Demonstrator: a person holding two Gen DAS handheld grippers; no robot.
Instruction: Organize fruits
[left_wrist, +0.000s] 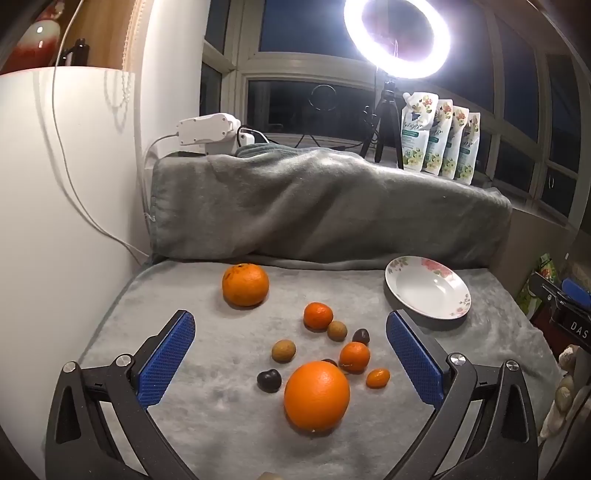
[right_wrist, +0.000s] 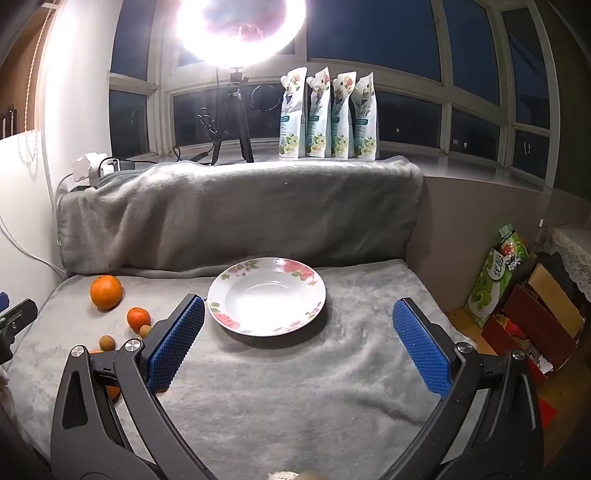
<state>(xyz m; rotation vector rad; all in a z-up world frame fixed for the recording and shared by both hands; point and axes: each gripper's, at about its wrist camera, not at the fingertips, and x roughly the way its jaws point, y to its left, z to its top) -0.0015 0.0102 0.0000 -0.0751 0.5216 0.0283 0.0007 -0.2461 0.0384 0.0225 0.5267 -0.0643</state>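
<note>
Hovering over the grey blanket-covered bench (left_wrist: 207, 424), the left claw (left_wrist: 291, 354) is standing wide open, blue pads spread apart and gripping nothing, angled down at a scatter of fruit. Sitting nearest between its fingers is the big orange (left_wrist: 317, 397), resting on the blanket. Just beyond it, two small mandarins are lying in the cluster, one (left_wrist: 354, 356) right behind the big orange and another (left_wrist: 318, 315) farther back. Tucked at the right of the big orange is a tiny kumquat (left_wrist: 378, 378). Two brownish longans are sitting among them, one (left_wrist: 284, 351) to the left and one (left_wrist: 337, 331) beside the far mandarin, and two dark chestnuts are lying there too, one (left_wrist: 269, 380) near the left of the big orange, one (left_wrist: 361, 336) toward the right. Farther away on the left, well apart from the cluster, a tangerine (left_wrist: 245, 285) is sitting alone.

Over on the right, the right claw (right_wrist: 297, 343) is likewise hanging fully open and empty, pointing at the floral plate (right_wrist: 236, 325), which is lying on the blanket with nothing in it. From this side the tangerine (right_wrist: 106, 292) and a mandarin (right_wrist: 139, 318) are showing at the far left. Behind everything, a ring light (left_wrist: 397, 37) is glaring above the folded blanket, beside a row of four pouches (right_wrist: 328, 114) on the windowsill.
</note>
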